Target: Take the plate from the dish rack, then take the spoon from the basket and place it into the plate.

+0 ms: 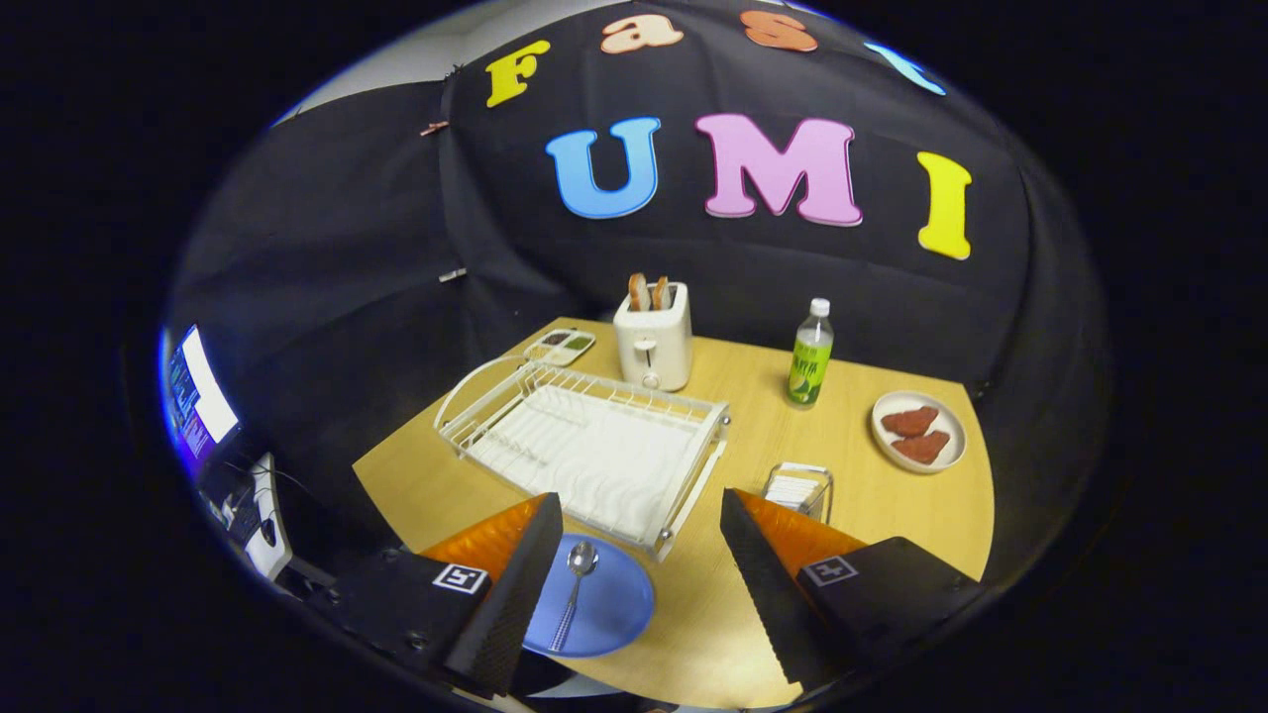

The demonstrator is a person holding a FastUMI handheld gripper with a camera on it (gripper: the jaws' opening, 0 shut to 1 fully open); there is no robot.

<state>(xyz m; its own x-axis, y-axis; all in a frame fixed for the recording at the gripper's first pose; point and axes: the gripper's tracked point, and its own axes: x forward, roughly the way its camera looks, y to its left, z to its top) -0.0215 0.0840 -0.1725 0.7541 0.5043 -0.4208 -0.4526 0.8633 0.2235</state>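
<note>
A blue plate (604, 604) lies flat on the wooden table (872, 515), close to the near corner of the white wire dish rack (594, 451). A metal spoon (575, 589) rests in the plate, bowl toward the rack. The small wire basket (797, 490) stands to the right of the rack, just beyond the right finger. My gripper (634, 584) is open above the table. Its left finger (515, 584) overlaps the plate's left edge. Nothing is between the fingers.
A white toaster (654, 342) with bread slices stands behind the rack, next to a small tray (560, 347). A green bottle (810, 356) and a plate with two red pieces (918, 431) sit to the right. A monitor (198, 396) glows far left.
</note>
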